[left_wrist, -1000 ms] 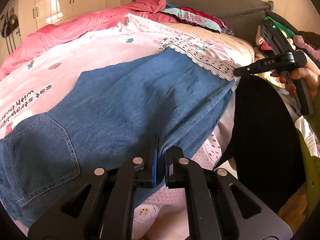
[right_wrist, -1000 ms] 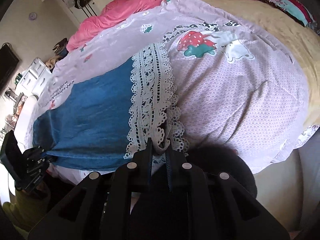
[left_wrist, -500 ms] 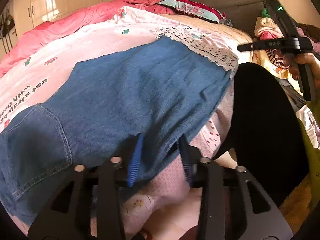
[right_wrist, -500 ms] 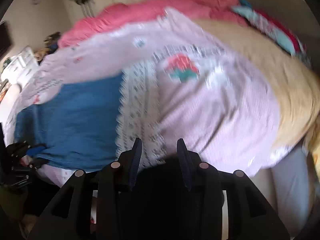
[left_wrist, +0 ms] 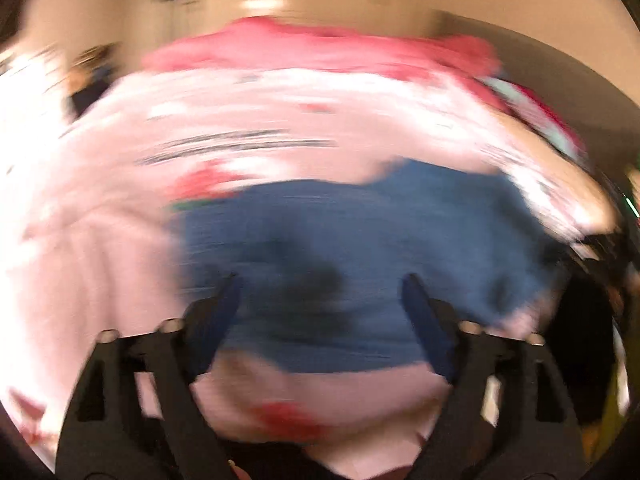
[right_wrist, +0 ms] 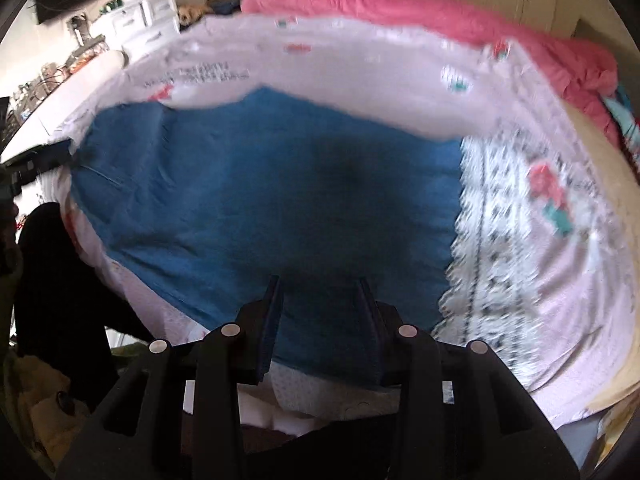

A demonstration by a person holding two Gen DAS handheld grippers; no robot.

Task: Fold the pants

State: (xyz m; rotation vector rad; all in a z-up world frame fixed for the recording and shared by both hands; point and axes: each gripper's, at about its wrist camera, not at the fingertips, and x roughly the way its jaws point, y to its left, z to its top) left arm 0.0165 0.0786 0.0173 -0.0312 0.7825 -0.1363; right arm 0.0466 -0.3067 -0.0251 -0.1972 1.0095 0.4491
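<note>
The blue denim pants (right_wrist: 280, 184) lie flat on the pink printed bedsheet (right_wrist: 360, 68), with a white lace hem (right_wrist: 480, 240) at their right end. My right gripper (right_wrist: 320, 284) is open and empty, above the near edge of the denim. In the blurred left wrist view the pants (left_wrist: 360, 240) fill the middle. My left gripper (left_wrist: 320, 284) is wide open and empty over the denim near its near edge. The left gripper also shows in the right wrist view (right_wrist: 44, 156), at the waist end of the pants.
A pink duvet (right_wrist: 440, 12) is bunched along the far side of the bed. White drawers and clutter (right_wrist: 132, 20) stand at the back left. A black chair or bag (right_wrist: 60, 280) sits beside the bed's near left edge. Colourful pillows (right_wrist: 624, 120) lie at the right.
Both grippers let go of the pants' edge and opened. Both have swung to face the denim's middle; the left view is now motion-blurred. The pants stay flat.
</note>
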